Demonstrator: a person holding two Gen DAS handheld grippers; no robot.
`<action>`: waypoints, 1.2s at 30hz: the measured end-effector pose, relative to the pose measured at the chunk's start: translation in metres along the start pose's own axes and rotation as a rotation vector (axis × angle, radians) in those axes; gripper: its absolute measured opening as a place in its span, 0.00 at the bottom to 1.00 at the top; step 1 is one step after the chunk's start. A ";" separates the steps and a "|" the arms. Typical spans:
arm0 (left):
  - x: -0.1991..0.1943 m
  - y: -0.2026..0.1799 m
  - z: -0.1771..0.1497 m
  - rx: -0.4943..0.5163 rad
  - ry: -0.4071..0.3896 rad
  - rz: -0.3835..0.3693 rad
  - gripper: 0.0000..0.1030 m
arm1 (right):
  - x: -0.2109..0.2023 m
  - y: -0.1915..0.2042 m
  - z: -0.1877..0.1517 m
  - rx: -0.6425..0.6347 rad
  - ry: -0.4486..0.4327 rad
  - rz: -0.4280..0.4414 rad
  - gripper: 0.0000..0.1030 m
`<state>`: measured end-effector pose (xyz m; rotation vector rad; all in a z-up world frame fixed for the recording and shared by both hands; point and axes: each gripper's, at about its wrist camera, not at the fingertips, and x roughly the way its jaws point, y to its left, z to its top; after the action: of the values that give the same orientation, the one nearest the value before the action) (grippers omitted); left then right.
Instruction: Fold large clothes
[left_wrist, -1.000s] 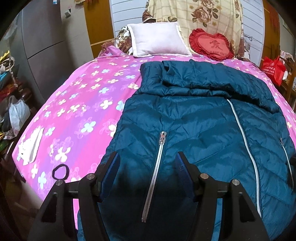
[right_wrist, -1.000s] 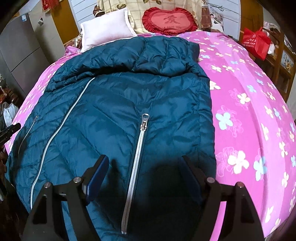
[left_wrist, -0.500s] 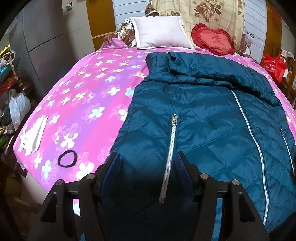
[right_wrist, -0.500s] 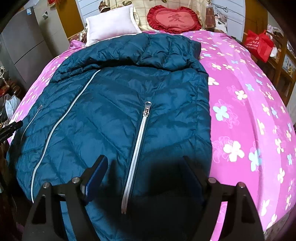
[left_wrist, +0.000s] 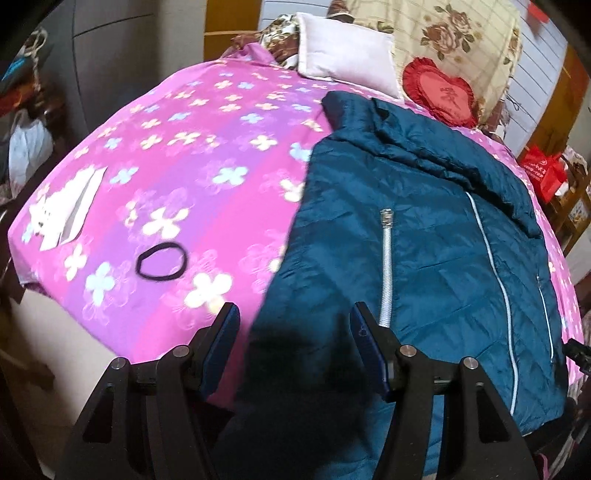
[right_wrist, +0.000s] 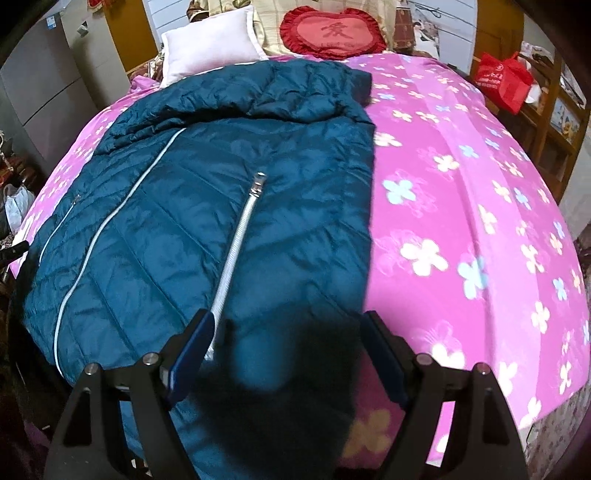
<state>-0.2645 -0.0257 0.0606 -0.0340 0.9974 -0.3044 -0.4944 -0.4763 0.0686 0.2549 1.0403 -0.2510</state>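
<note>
A quilted teal down jacket (left_wrist: 424, 236) is spread flat on a pink flowered bedsheet (left_wrist: 192, 155). Both the left gripper (left_wrist: 295, 336) and right gripper (right_wrist: 288, 347) are held wide open, with nothing grasped.

Both cameras sit low at the near end of the bed (left_wrist: 207, 155), looking along their tongs toward the far headboard end. The left wrist view rides over the near left corner of the blue jacket (left_wrist: 424, 258), tilted somewhat, taking in the bed's left side. The right wrist view rides over the jacket's (right_wrist: 221, 192) near right corner, showing the bed's (right_wrist: 461, 184) right side. Both stand close above the jacket hem. They share the jacket, the white pillow (left_wrist: 343, 55) (right_wrist: 210, 44) and the red heart cushion (left_wrist: 439, 92) (right_wrist: 332, 31).
</note>
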 end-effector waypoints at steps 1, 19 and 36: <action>0.001 0.004 -0.002 -0.006 0.009 0.002 0.43 | -0.002 -0.003 -0.002 0.005 0.003 -0.002 0.82; 0.024 0.006 -0.022 0.006 0.122 -0.048 0.44 | 0.003 -0.045 -0.041 0.129 0.076 0.100 0.85; 0.025 -0.008 -0.030 0.074 0.107 -0.021 0.44 | 0.004 -0.004 -0.053 0.027 0.063 0.378 0.58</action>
<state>-0.2789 -0.0364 0.0252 0.0389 1.0916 -0.3652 -0.5367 -0.4635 0.0391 0.4791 1.0301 0.0850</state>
